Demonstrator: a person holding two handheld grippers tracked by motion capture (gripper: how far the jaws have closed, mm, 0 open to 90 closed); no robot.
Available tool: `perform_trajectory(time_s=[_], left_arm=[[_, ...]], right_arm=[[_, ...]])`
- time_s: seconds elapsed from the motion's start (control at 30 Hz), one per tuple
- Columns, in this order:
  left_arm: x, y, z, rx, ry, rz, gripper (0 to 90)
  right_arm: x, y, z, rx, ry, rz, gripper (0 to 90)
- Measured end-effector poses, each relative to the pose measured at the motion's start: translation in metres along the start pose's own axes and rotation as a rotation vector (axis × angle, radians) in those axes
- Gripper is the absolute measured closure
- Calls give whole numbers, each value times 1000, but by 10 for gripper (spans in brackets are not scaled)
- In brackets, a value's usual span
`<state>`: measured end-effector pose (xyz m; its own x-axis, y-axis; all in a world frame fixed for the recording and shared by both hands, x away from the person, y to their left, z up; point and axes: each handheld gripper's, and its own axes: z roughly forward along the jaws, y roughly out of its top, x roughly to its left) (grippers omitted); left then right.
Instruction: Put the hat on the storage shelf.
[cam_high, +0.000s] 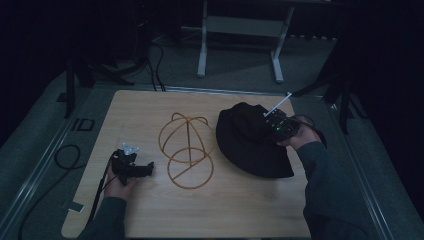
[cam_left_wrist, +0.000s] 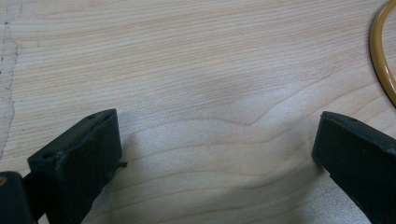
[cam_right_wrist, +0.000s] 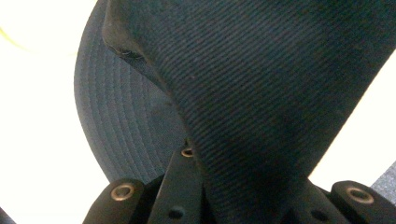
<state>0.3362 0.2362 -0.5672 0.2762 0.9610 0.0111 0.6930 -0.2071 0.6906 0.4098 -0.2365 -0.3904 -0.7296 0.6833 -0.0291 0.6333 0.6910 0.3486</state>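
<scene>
Nearest us: our sleeves and forearms enter at six o'clock of the high view.
Left claw: our left gripper rests on the pale wooden table at about eight o'clock, jaws spread wide with nothing between them; in the left gripper view we see bare wood grain between them.
Right claw: our right gripper at two o'clock is clenched on the black fabric bucket hat, crown cloth pinched between the jaws.
Hat: black fabric bucket hat sits at three o'clock, its stitched brim hanging below the pinched crown.
Centre: golden wire hat stand, just beside the hat at its nine o'clock; its ring is near the left claw.
</scene>
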Motion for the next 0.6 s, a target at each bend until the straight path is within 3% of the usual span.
perform_trajectory(time_s=[0.6], left_arm=[[0,0,0,3,0,1,15]], right_arm=[[-3,5,-38,-85,-9,-10,872]])
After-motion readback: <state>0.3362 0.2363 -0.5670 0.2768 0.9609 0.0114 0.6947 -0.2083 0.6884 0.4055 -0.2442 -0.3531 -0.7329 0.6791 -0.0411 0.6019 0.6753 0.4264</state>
